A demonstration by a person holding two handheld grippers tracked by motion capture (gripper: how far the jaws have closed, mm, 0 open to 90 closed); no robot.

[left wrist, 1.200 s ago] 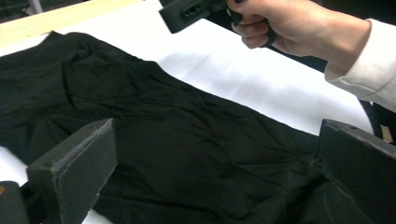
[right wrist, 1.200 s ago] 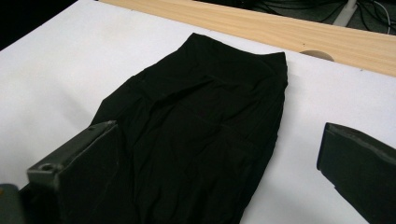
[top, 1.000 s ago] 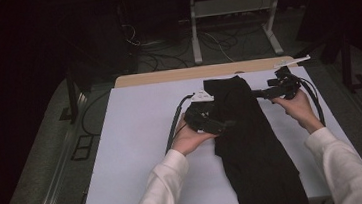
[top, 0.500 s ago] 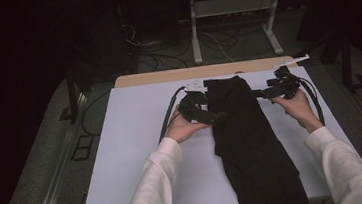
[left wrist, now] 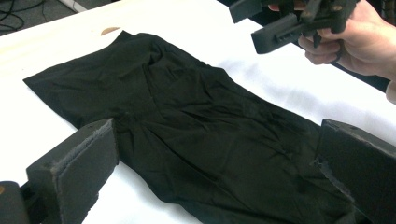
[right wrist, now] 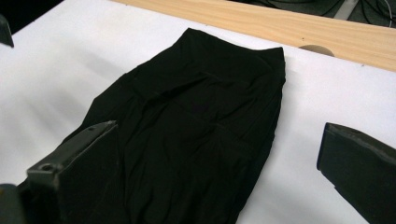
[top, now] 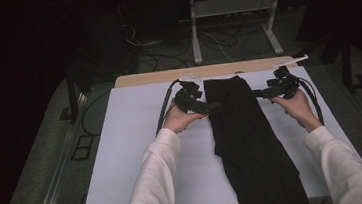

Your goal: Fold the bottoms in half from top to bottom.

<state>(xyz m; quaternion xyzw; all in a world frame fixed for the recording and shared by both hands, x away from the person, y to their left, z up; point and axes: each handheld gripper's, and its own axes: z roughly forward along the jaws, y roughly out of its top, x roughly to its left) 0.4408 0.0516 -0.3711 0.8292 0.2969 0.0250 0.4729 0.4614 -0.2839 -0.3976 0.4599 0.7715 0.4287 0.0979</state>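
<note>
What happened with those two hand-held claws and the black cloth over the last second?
The left gripper moved away from the person, up along the black garment's left edge toward its far end. Its jaws stand open and hold nothing. The right gripper, also open, stayed by the garment's far right edge. The garment itself lay flat on the white table, as before.

A plain black garment [top: 250, 140] lies on a white table cover [top: 132, 137], without print or pattern; its folds show only as darker creases. Beyond the garment's far edge, a strip of pale wood tabletop [top: 166, 76] shows a light grain. Both grippers are black: the left gripper [top: 212, 107] beside the garment's left edge, the right gripper [top: 257, 93] at its right edge. The person's sleeves [top: 152, 185] are white.
</note>
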